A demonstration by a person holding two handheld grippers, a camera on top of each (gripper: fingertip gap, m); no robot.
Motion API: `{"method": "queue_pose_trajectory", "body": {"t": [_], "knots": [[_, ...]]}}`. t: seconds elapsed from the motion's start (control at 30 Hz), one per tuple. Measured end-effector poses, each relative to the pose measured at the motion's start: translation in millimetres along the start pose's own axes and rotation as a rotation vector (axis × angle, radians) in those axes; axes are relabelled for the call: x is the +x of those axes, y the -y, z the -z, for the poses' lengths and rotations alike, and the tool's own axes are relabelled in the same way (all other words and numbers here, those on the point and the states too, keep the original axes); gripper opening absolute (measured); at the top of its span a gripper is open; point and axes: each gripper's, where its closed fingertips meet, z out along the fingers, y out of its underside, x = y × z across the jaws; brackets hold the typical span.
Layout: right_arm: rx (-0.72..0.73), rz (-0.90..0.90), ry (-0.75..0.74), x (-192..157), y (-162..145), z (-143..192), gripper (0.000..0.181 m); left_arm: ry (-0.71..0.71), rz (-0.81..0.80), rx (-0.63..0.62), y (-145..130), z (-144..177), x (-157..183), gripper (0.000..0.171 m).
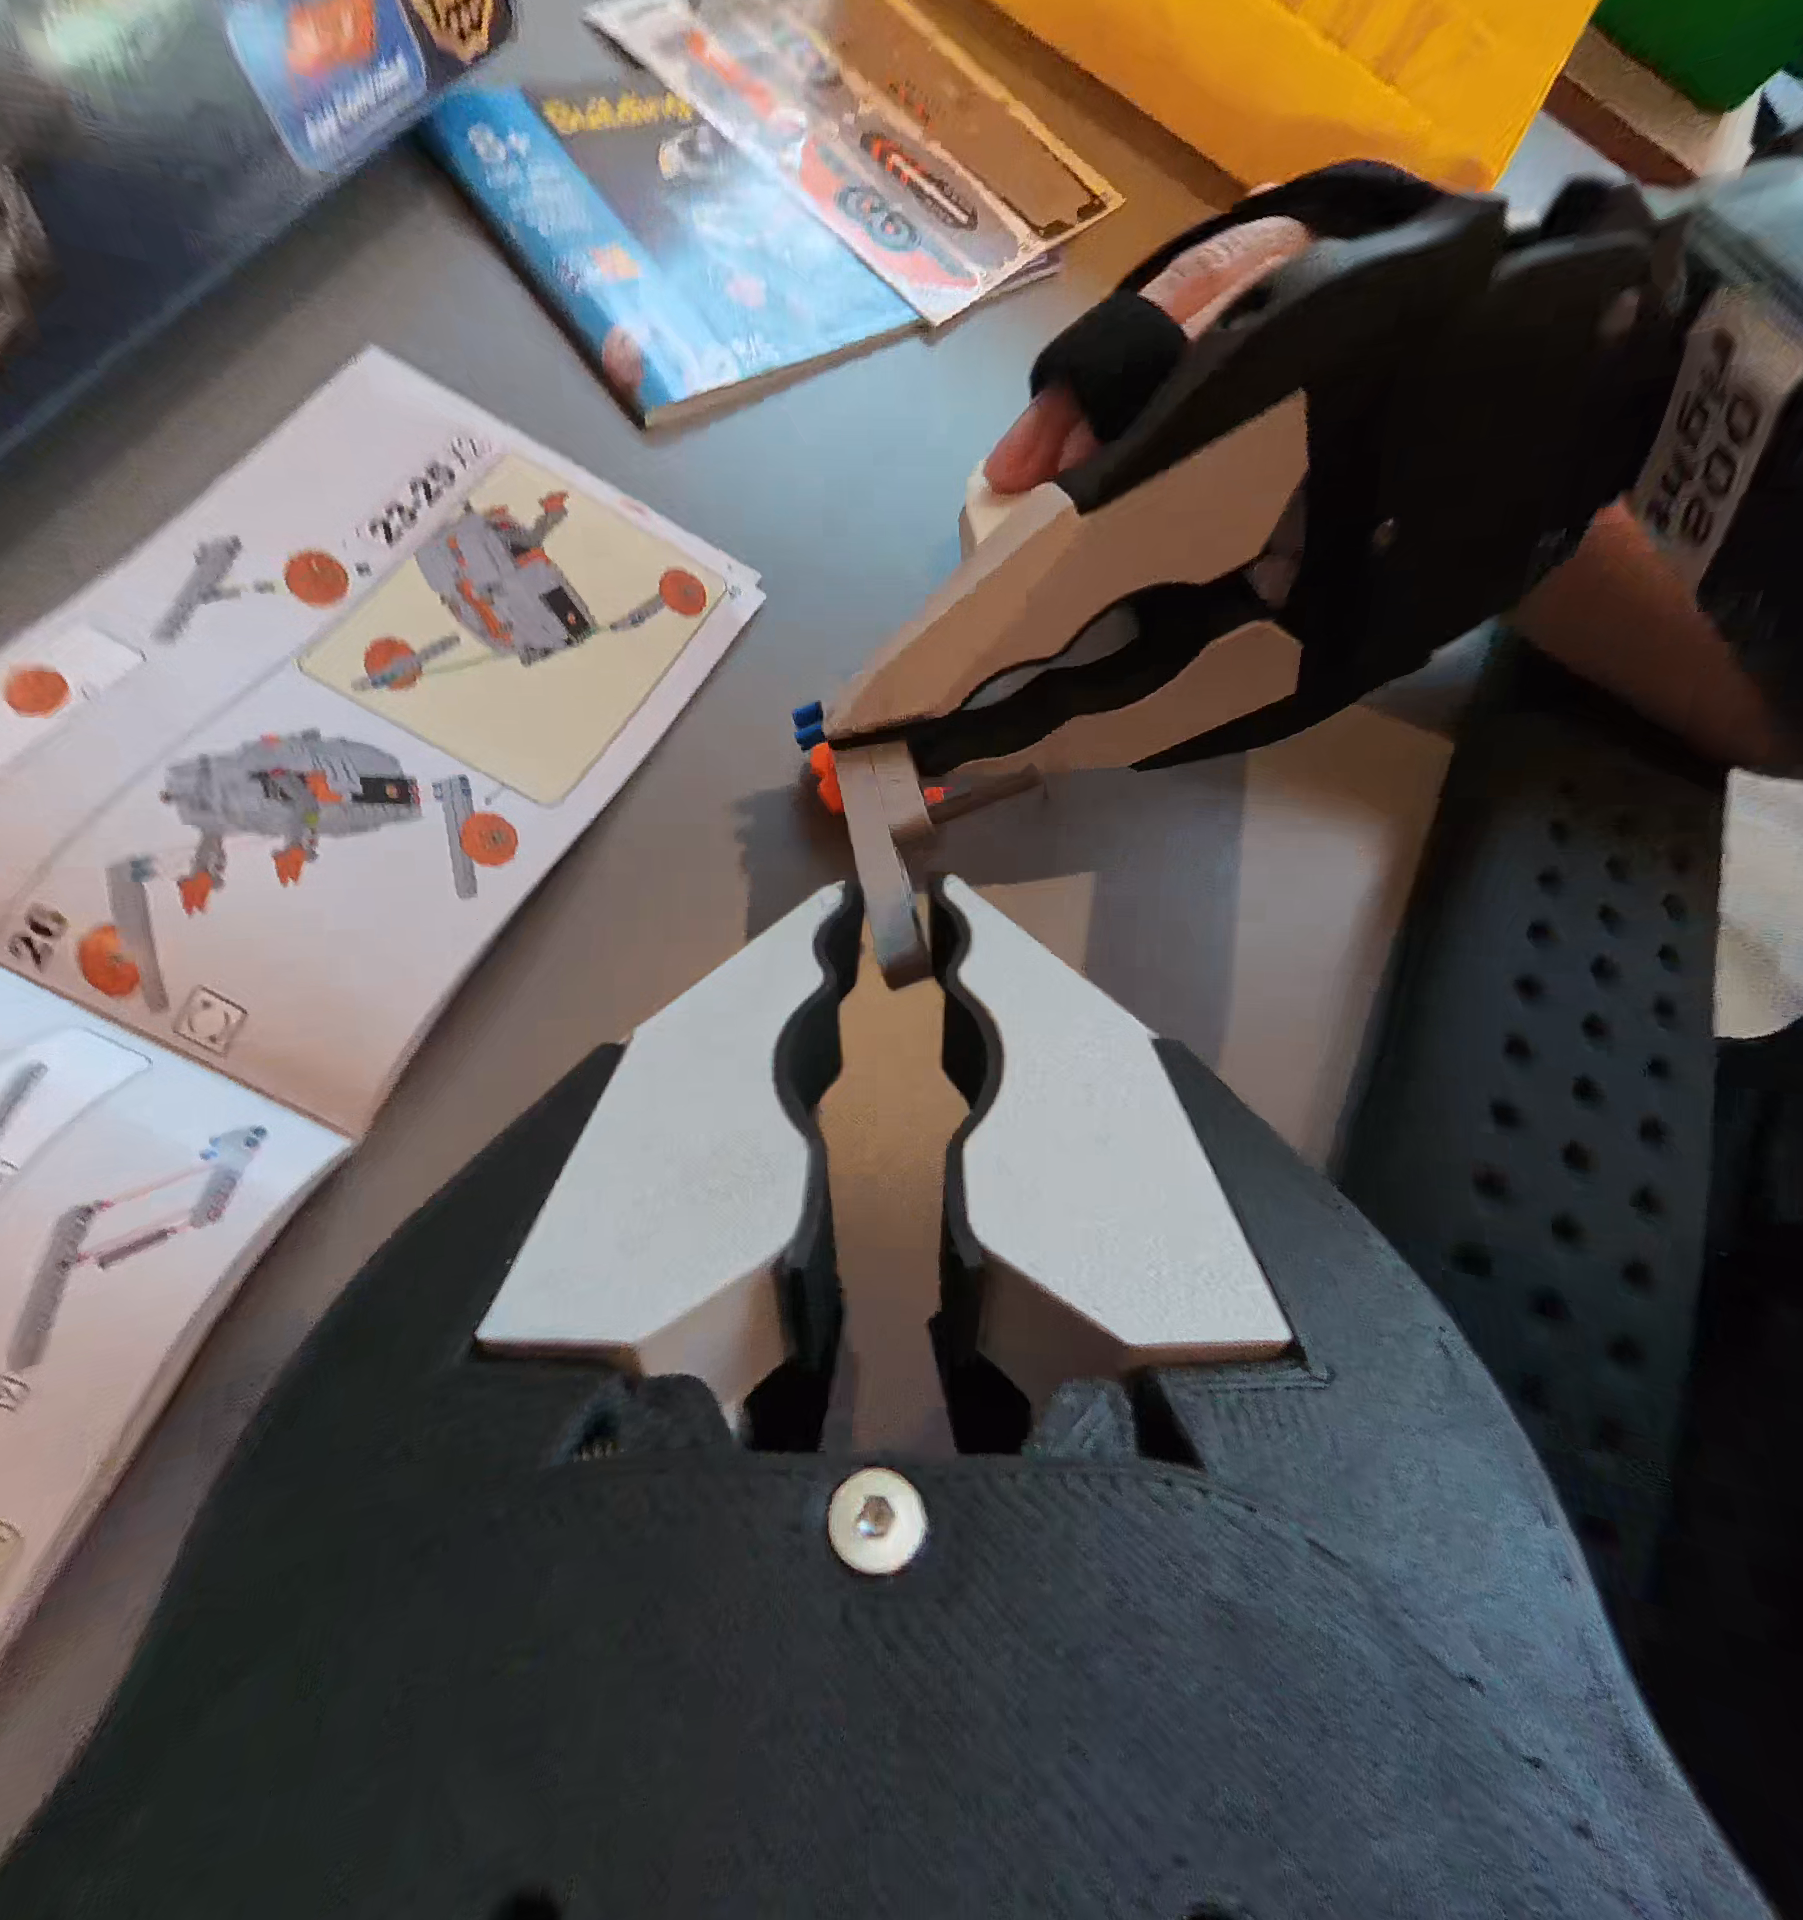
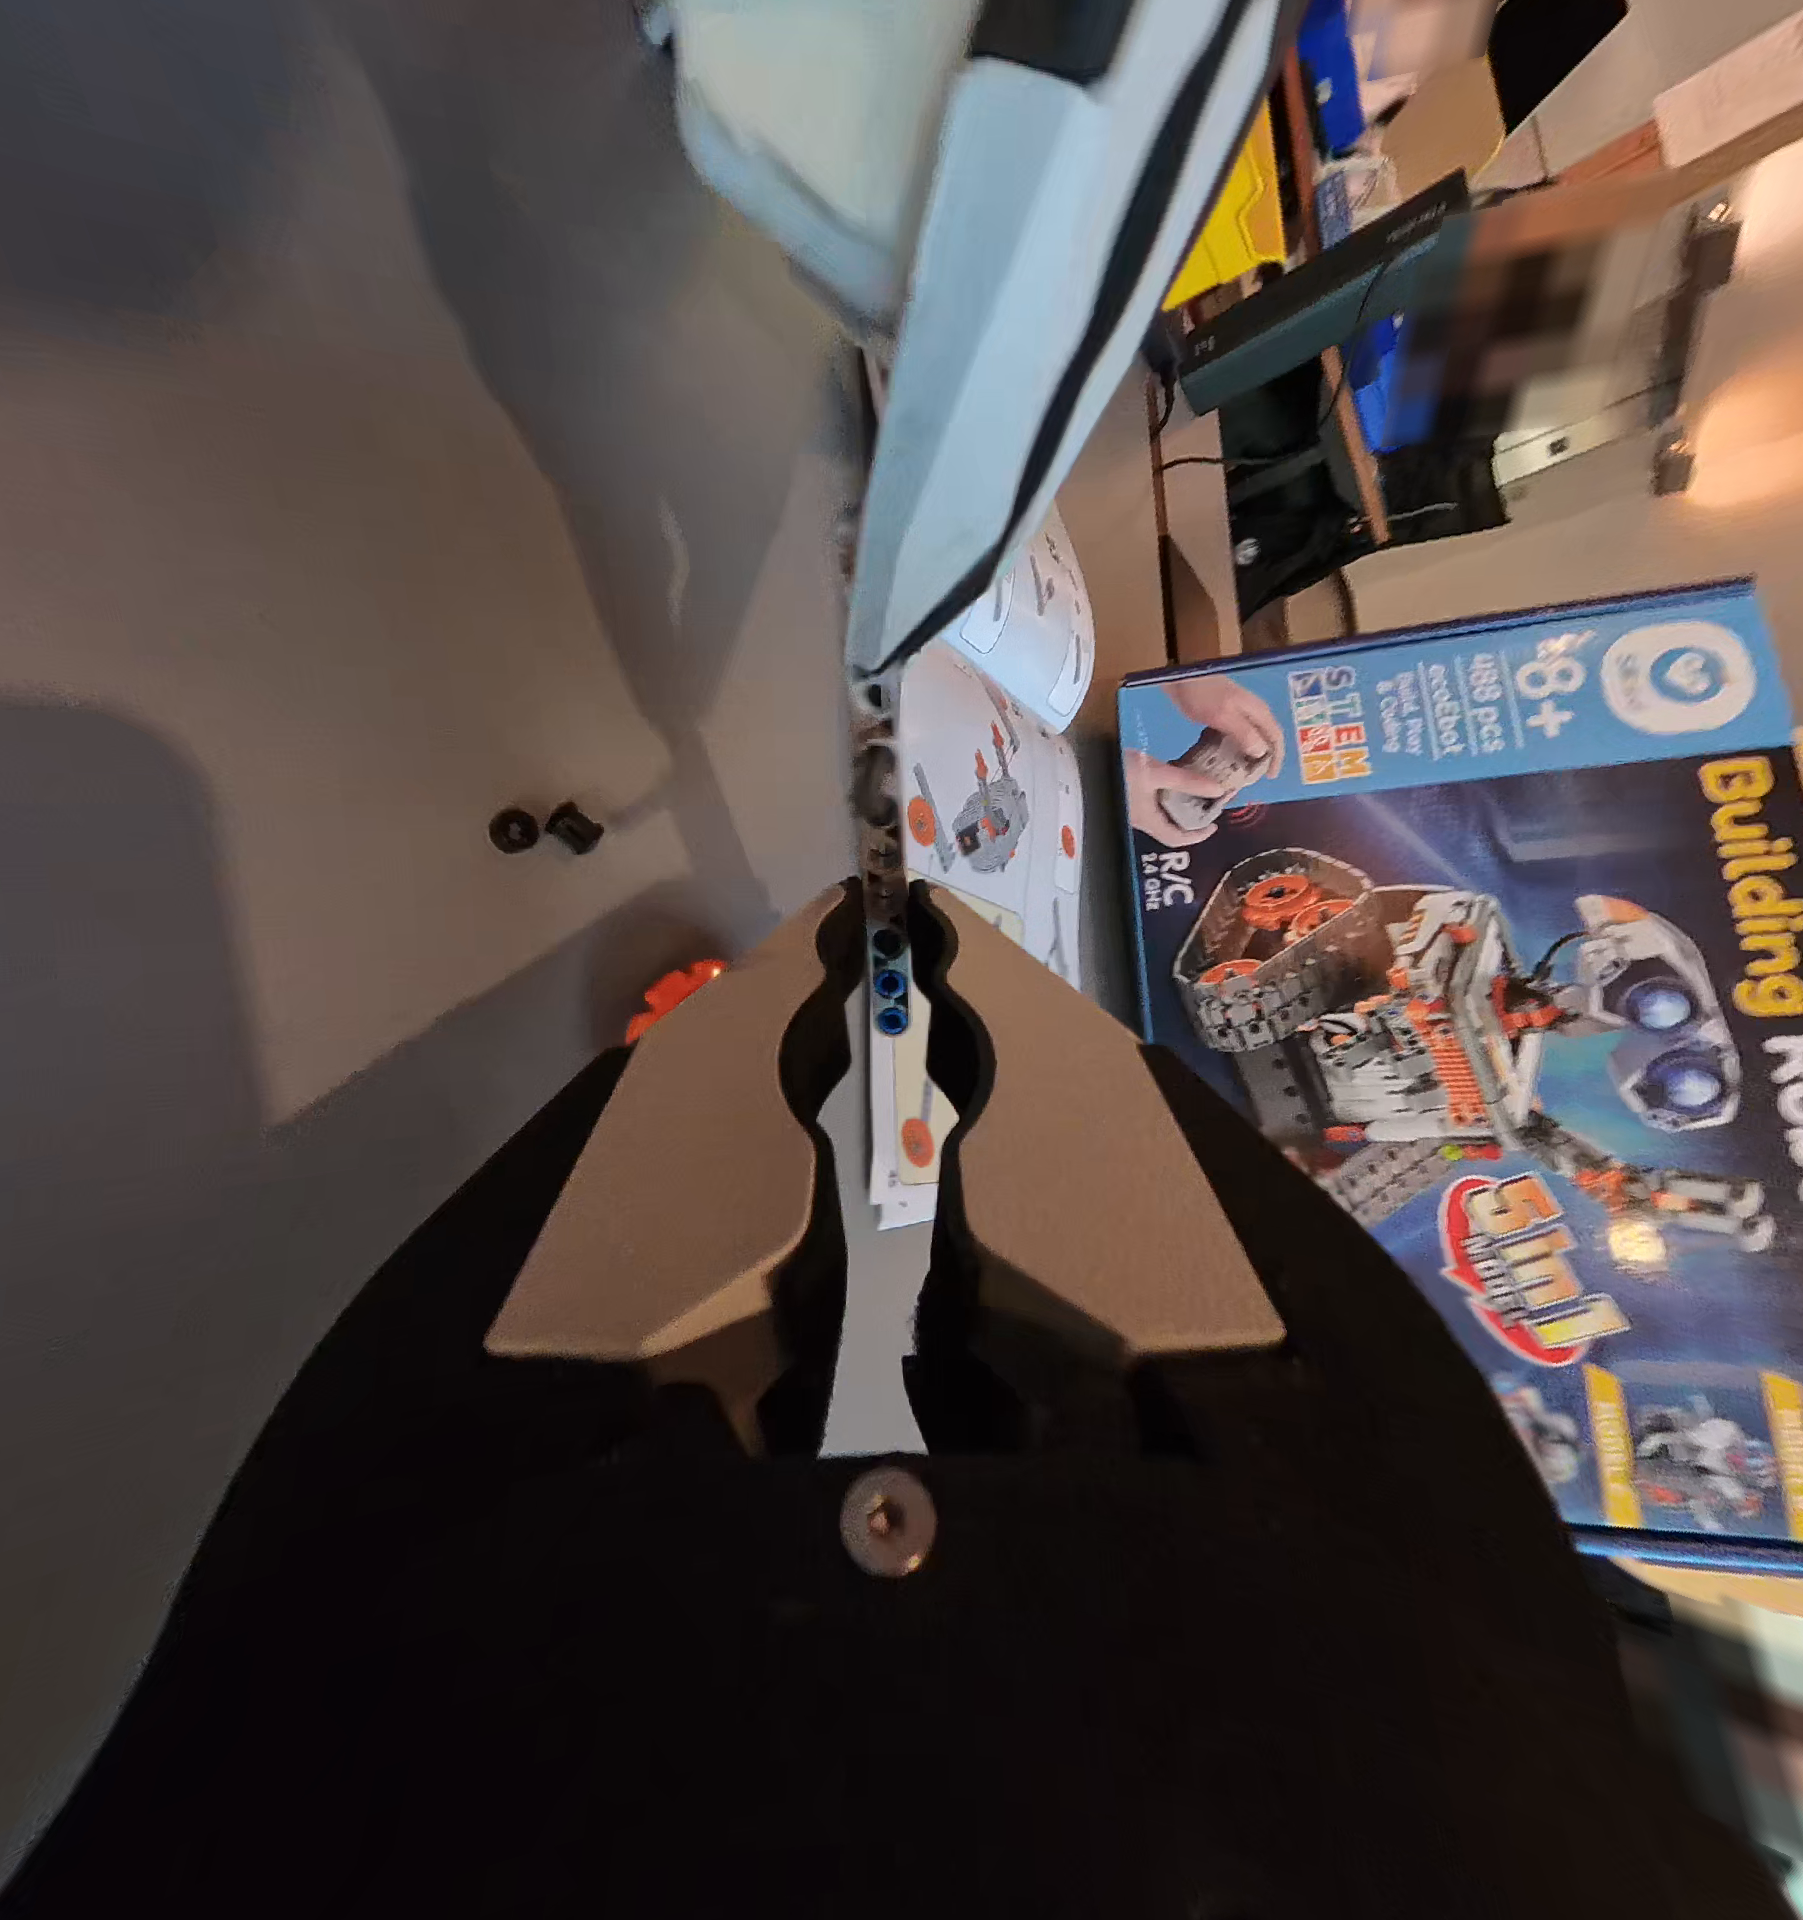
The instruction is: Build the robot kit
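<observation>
My left gripper is shut on the near end of a grey beam, part of a small assembly held just above the dark table. The right gripper, held by a hand in a black fingerless glove, comes in from the right. It is shut on the assembly's far end, where blue pins and orange pieces stick out. In the right wrist view, my right gripper clamps the grey beam with blue pins. The left gripper grips the beam's other end from above.
An open instruction booklet lies to the left, with a blue booklet and leaflets behind it. The kit box lies nearby. Two black pins and an orange gear lie on the table. A yellow bin stands at the back. A black perforated surface is at the right. The gap from one gripper's tips to the other's is roughly 4 centimeters.
</observation>
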Motion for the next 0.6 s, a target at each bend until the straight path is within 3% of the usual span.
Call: {"method": "queue_pose_trajectory", "body": {"t": [0.1, 0.2, 0.27, 0.3, 0.47, 0.6], "knots": [[0.035, -0.117, 0.031, 5, 1, 4, 0.006, 0.094, -0.176, 0.067, 9, -2, -1, 0.034], [0.062, -0.176, 0.054, 8, 2, 8, 0.006, 0.196, -0.379, 0.114, 15, -4, -1, 0.037], [0.078, -0.193, 0.062, 9, 4, 11, 0.006, 0.229, -0.466, 0.144, 16, -6, 3, 0.027], [0.080, -0.199, 0.058, 11, 4, 12, 0.006, 0.233, -0.478, 0.160, 17, -7, 6, 0.021], [0.075, -0.141, 0.013, 14, 5, 14, 0.005, 0.271, -0.454, 0.197, 23, -6, 7, 0.026], [0.028, 0.098, -0.226, 40, 6, 22, 0.006, 0.191, -0.282, 0.233, 25, -3, 15, 0.028]]}}
